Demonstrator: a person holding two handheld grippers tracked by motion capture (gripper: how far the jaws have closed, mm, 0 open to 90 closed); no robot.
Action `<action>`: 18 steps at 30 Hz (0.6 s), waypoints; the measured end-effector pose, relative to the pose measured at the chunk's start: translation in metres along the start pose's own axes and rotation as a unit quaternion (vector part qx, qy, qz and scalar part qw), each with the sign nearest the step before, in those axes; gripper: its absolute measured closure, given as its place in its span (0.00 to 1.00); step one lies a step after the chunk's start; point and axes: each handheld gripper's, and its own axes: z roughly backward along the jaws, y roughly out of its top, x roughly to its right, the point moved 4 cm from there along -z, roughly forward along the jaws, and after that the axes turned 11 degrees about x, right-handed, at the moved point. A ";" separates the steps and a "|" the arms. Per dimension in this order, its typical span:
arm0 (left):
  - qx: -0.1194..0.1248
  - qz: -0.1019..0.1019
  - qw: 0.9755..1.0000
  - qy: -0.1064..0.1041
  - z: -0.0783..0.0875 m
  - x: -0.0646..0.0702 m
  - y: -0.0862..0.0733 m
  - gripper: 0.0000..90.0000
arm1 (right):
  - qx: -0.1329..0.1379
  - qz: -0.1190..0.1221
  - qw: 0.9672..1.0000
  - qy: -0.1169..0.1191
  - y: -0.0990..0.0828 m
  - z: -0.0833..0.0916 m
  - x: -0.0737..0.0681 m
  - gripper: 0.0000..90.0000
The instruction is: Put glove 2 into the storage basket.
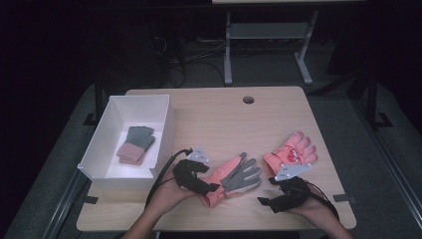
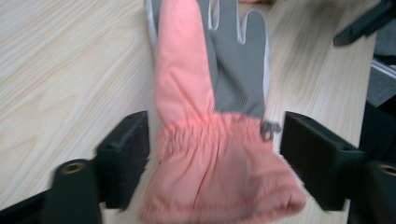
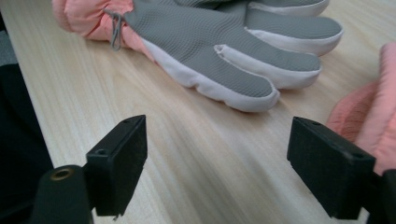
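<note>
A pink glove with a grey palm (image 1: 234,179) lies palm up at the middle of the wooden table (image 1: 214,114), fingers pointing up and right. My left gripper (image 1: 211,188) stands open at its cuff. In the left gripper view the ruffled pink cuff (image 2: 219,172) sits between the spread jaws of the left gripper (image 2: 215,163), and the pads do not press on it. A second pink glove (image 1: 291,154) lies back up at the right. My right gripper (image 1: 267,191) is open just below that glove. In the right gripper view the right gripper (image 3: 215,168) has bare wood between its jaws, and the grey-palmed glove (image 3: 224,51) lies ahead.
A white open box (image 1: 164,124) stands at the table's left, with a folded grey and pink pair of gloves (image 1: 135,144) inside. A round cable hole (image 1: 248,99) sits near the far edge. A metal desk frame (image 1: 268,35) stands behind the table.
</note>
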 end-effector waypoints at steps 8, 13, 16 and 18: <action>0.003 -0.011 1.000 0.004 0.014 0.012 -0.018 0.15 | 0.009 -0.010 1.000 -0.007 0.004 0.003 0.005 0.29; 0.003 -0.010 1.000 0.019 0.019 0.018 -0.029 0.15 | 0.018 -0.019 1.000 -0.017 0.008 0.006 0.009 0.32; 0.000 -0.013 1.000 0.025 0.024 0.021 -0.035 0.15 | 0.031 -0.019 0.999 -0.021 0.012 0.010 0.014 0.33; -0.003 -0.014 1.000 0.026 0.027 0.021 -0.041 0.15 | 0.036 -0.023 0.999 -0.024 0.015 0.012 0.017 0.34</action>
